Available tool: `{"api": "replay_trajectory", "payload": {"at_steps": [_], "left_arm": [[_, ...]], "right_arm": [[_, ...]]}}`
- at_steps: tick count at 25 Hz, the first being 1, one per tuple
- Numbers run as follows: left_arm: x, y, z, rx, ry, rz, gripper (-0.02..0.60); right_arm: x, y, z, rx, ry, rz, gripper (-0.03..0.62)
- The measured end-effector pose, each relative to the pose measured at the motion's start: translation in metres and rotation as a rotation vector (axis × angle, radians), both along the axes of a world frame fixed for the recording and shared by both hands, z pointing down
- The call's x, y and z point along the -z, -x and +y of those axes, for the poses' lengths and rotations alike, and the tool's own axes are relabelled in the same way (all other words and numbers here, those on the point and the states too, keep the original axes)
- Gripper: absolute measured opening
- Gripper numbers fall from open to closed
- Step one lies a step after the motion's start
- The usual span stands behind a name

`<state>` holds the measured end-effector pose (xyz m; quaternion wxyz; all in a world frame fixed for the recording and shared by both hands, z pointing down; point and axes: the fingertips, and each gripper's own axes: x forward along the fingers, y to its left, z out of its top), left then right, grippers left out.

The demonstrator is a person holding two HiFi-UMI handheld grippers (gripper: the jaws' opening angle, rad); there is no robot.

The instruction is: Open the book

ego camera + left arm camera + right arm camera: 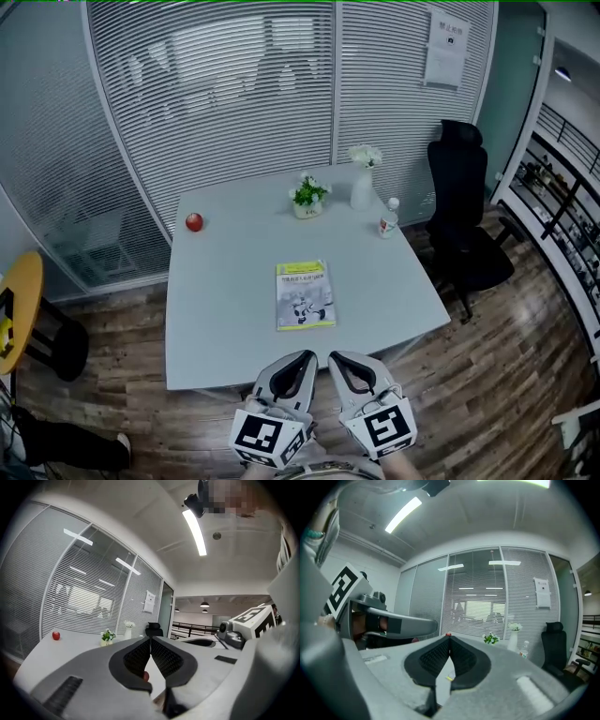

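Currently the closed book [305,295] lies flat on the white table [220,314], long axis 12-to-6, at 12 o'clock from the left gripper [308,356] and right gripper [334,356], both with jaws together and empty, the left looking slightly better aligned.

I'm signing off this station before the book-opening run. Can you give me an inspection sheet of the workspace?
Surface: white table, mostly bare.
Job's things: book, closed, cover up, near the table's middle.
Clutter: red apple at the far left; potted plant, white vase with flowers and bottle along the far side, all apart from the book.
Grippers: left gripper and right gripper both shut, empty, side by side at the near edge, short of the book.
Cables: nothing seen.
Surroundings: black office chair at the right, yellow round table at the left, glass wall with blinds behind, wood floor.
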<state>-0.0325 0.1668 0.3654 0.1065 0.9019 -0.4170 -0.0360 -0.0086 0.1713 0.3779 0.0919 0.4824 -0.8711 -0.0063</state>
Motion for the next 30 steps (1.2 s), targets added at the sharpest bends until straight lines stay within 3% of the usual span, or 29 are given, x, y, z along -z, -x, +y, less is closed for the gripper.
{"api": "replay_trajectory", "payload": {"at_steps": [16,30], "left_arm": [[-0.025,0.011,-0.035,-0.031,0.043,-0.014,0.009],[-0.006,-0.019,-0.137,0.034,0.015,-0.023,0.009]], "right_arm": [[-0.021,0.006,-0.037,-0.015,0.048,0.008,0.003],[-0.006,-0.015,-0.138,0.073,0.034,0.0,0.003]]}}
